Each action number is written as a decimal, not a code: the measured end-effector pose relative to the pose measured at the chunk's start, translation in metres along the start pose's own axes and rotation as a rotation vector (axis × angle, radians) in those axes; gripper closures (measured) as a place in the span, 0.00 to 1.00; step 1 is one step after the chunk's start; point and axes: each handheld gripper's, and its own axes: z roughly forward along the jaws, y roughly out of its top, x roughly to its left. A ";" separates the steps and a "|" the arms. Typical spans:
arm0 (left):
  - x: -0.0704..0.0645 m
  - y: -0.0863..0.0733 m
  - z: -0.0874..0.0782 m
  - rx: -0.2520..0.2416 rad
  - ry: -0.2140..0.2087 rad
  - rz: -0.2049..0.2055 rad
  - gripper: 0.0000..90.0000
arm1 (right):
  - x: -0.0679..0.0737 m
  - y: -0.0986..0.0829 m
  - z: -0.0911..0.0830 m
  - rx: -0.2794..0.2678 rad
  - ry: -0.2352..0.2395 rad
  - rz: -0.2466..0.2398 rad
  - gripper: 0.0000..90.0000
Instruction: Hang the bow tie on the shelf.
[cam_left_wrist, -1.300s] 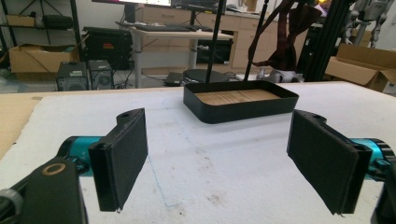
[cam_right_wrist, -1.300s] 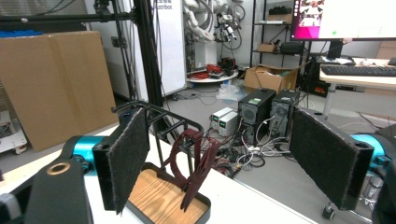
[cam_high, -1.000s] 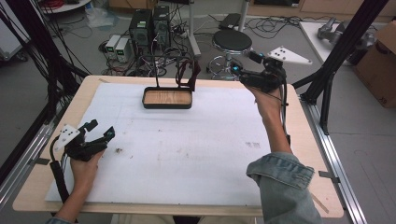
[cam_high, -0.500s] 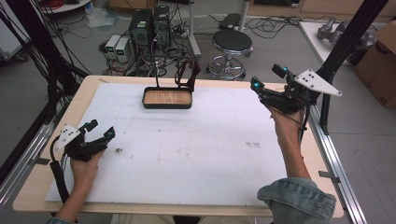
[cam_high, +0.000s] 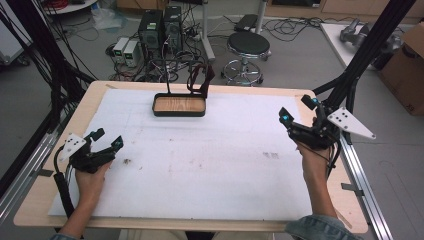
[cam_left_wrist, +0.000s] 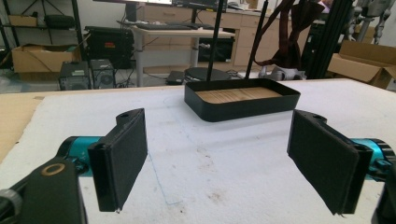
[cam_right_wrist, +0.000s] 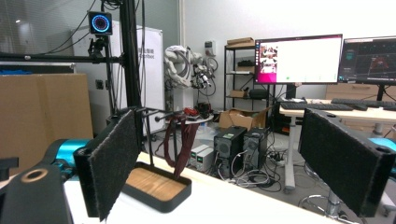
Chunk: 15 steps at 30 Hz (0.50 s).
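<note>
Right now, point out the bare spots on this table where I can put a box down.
Widest free patch: the white mat between the left gripper and the right gripper, in front of the black tray. The mat on either side of the tray is bare too. Crowded: the back middle, where the tray's stand holds a dark red strap.

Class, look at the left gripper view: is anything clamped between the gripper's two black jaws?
No: the left gripper has its jaws wide apart with only bare white table between them, and the black tray sits farther off.
</note>
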 end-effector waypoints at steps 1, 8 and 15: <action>0.000 0.000 0.000 0.003 0.000 0.004 0.23 | 0.001 -0.004 -0.003 0.000 -0.003 0.001 0.13; -0.001 0.000 0.000 0.003 0.005 0.004 0.23 | 0.004 -0.030 -0.018 0.028 -0.011 0.001 0.13; -0.001 0.000 0.000 0.006 0.014 0.007 0.22 | 0.014 -0.059 -0.029 0.072 -0.019 -0.013 0.13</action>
